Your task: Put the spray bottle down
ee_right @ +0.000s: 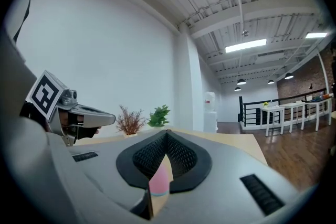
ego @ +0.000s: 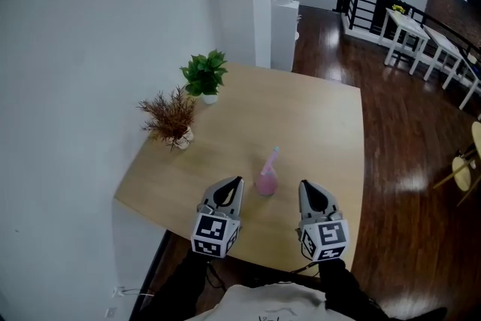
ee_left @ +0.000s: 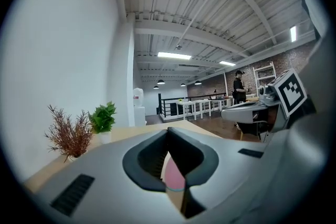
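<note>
Spray bottle (ego: 267, 177), pink with a pale nozzle, stands upright on the light wooden table (ego: 316, 116), toward the near edge and roughly midway across it. It stands free, with no contact from either tool.

Left gripper (ego: 230, 187) is held over the near edge, just left of the bottle and apart from it. Its jaws are closed together with nothing between them; in the left gripper view the bottle (ee_left: 174, 173) shows only through the slit below the meeting tips (ee_left: 168, 131).

Right gripper (ego: 311, 192) is held over the near edge on the bottle's right, a little further off. Its jaws likewise meet at the tips (ee_right: 167, 136) and hold nothing; the bottle (ee_right: 159, 181) appears beyond them through the gap.

Along the table's left side by the white wall: a dried reddish-brown plant (ego: 171, 116) in a small pot, and further off a green potted plant (ego: 204, 74). A water dispenser (ego: 284, 7) stands beyond the far edge.
</note>
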Available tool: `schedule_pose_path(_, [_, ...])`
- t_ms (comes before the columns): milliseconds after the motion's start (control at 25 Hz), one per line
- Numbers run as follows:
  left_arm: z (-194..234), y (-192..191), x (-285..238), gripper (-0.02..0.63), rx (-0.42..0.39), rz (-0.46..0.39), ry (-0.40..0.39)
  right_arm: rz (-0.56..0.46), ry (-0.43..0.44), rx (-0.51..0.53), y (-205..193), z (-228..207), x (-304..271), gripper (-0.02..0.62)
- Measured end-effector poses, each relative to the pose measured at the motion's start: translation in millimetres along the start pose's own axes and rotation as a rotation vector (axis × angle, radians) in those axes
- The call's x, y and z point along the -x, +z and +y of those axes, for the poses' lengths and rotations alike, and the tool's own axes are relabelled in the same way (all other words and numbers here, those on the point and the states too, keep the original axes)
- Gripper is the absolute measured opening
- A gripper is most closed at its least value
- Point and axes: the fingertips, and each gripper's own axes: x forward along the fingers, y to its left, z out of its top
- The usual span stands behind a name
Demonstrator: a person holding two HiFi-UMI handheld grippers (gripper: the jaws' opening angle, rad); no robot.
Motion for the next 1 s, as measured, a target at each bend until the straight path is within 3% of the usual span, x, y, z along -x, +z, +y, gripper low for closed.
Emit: schedule_pose_path(1000, [-7.2,1.2,-1.4,0.006,-0.005,-0.01,-0.013,0.027,0.007,0.017,-3.7,5.1,10.5,-0.02])
